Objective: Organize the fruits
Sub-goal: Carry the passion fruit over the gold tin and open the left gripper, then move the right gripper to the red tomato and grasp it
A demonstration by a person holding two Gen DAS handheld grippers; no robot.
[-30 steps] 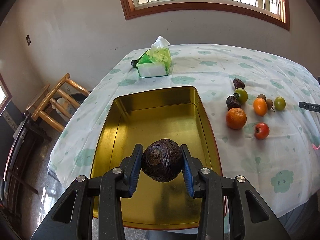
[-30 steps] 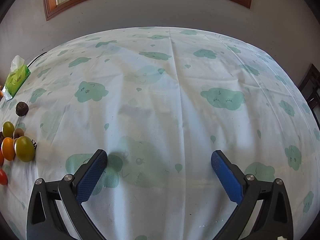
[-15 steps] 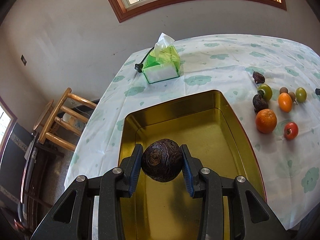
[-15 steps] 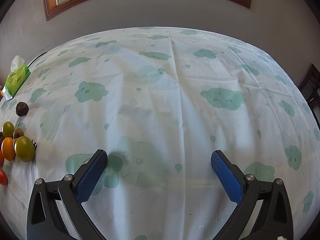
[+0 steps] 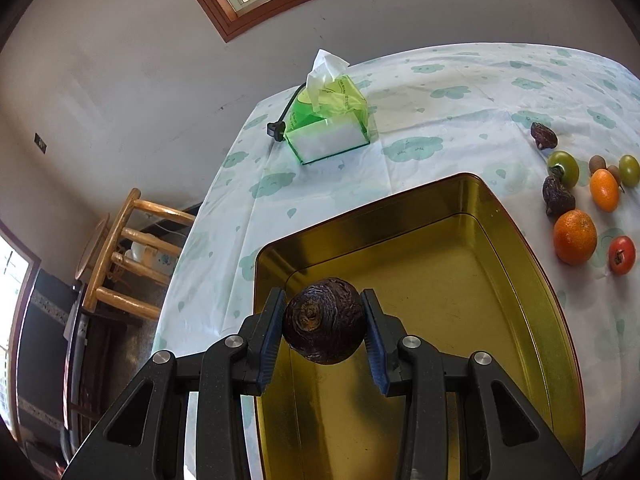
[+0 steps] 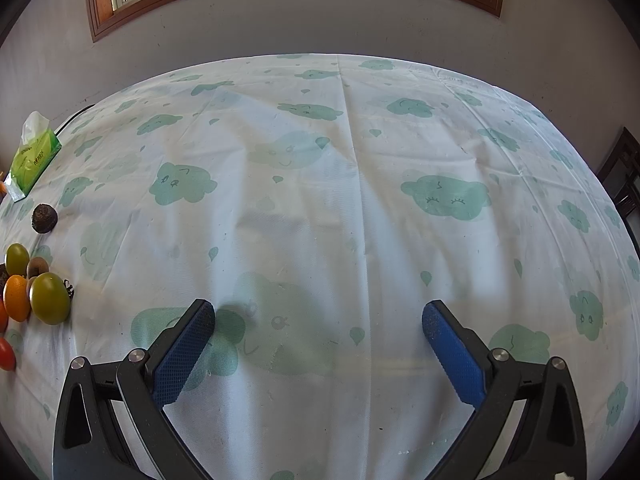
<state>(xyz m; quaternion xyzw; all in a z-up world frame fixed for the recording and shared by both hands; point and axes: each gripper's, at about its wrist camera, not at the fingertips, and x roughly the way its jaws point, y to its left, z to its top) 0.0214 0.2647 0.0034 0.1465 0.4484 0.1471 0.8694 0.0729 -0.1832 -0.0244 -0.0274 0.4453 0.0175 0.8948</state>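
Left wrist view, from left to right. At nine o'clock, off the table, stands a wooden stool [image 5: 120,252]. At twelve o'clock a green tissue box [image 5: 330,120] sits on the cloud-print tablecloth [image 5: 440,112]. At the centre, the left gripper [image 5: 324,334] is clenched on a dark wrinkled round fruit [image 5: 324,320], both blue pads pressing its sides. It is held above the near left part of a gold metal tray [image 5: 532,280], not touching the tray floor. At three o'clock, on the cloth just beside the tray's right wall, lie the loose fruits: a large orange [image 5: 575,237], a red tomato [image 5: 622,255], a small orange [image 5: 604,190], two green tomatoes, two dark wrinkled fruits and two small brown ones.

Right wrist view, from left to right. At nine o'clock the same fruits cluster at the edge, a green tomato [image 6: 50,298] nearest. At six o'clock the right gripper [image 6: 319,354] hangs over bare cloth, its jaws spread wide and holding nothing.
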